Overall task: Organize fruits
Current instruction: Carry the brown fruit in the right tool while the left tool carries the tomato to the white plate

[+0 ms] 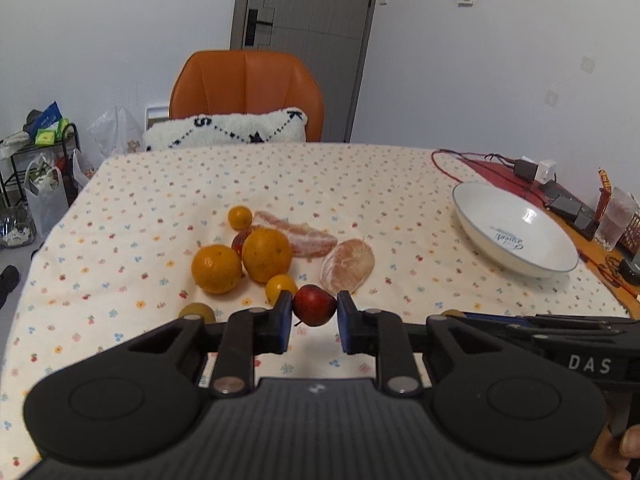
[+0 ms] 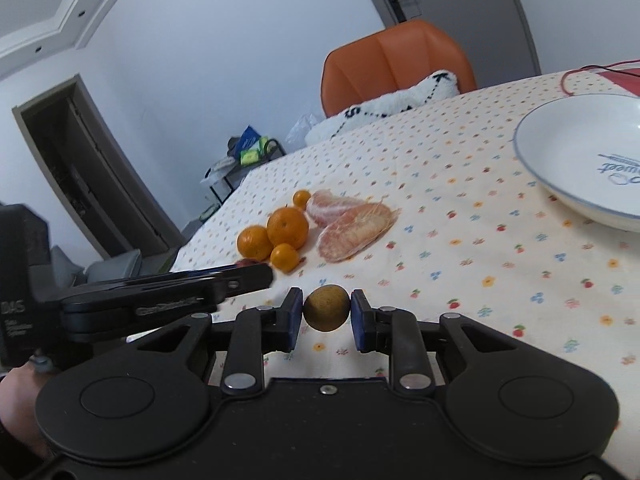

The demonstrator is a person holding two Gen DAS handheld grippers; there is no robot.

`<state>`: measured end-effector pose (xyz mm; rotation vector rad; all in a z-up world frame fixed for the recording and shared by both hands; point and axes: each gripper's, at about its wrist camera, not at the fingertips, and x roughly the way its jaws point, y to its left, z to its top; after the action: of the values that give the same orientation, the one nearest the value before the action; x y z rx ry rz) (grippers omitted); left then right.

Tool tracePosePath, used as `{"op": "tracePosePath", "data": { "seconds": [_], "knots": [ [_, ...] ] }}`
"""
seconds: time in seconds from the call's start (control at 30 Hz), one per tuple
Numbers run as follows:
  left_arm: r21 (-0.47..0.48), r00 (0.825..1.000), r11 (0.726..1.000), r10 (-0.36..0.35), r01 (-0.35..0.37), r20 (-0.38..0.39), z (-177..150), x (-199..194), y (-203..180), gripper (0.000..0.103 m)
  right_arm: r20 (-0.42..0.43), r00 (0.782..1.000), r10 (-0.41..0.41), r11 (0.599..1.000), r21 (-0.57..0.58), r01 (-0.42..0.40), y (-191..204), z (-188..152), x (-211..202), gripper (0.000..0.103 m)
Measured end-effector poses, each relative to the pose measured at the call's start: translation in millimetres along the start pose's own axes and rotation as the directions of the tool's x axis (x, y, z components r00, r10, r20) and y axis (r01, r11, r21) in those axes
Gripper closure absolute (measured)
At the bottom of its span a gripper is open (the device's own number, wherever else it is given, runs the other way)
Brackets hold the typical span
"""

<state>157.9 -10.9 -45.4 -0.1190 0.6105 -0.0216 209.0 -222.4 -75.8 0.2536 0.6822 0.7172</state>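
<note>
Orange chair [image 1: 246,88] behind floral tablecloth [image 1: 160,200], fluffy cushion [image 1: 228,130] between

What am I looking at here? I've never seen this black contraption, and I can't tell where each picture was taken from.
A person holds two hand-held grippers; each carries a fisheye camera looking along its fingers. The left gripper is shut on a small red fruit. The right gripper is shut on a small brownish-green fruit. On the flowered tablecloth lie oranges, peeled pomelo pieces and an empty white bowl.
</note>
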Motion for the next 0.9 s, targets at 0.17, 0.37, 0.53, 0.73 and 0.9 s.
{"op": "tracePosePath", "data": {
  "seconds": [0.17,0.37,0.53,0.73,0.9],
  "knots": [
    [-0.005,0.999,1.0,-0.001,0.002,0.034,7.8,-20.8,-9.8,0.081,0.035,0.999,-0.01,1.0,0.005,0.01,-1.9,5.4,-16.1,0.079],
    [0.021,0.997,1.0,-0.014,0.012,0.074,16.5,-46.2,-26.3,0.081,0.074,0.997,-0.022,1.0,-0.015,0.023,2.6,16.4,-35.6,0.079],
    [0.042,0.994,0.999,-0.03,0.026,0.102,23.4,-61.8,-41.2,0.081,0.109,0.993,-0.039,0.999,-0.025,0.042,3.4,22.7,-51.0,0.079],
    [0.073,0.99,0.996,-0.055,0.046,0.131,29.1,-73.3,-66.4,0.081,0.145,0.988,-0.057,0.998,-0.022,0.061,-3.3,25.7,-70.8,0.079],
    [0.084,0.985,0.994,-0.087,0.076,0.148,36.8,-73.1,-90.6,0.081,0.176,0.983,-0.061,0.998,0.003,0.061,-14.2,30.9,-86.8,0.079]
  ]
}}
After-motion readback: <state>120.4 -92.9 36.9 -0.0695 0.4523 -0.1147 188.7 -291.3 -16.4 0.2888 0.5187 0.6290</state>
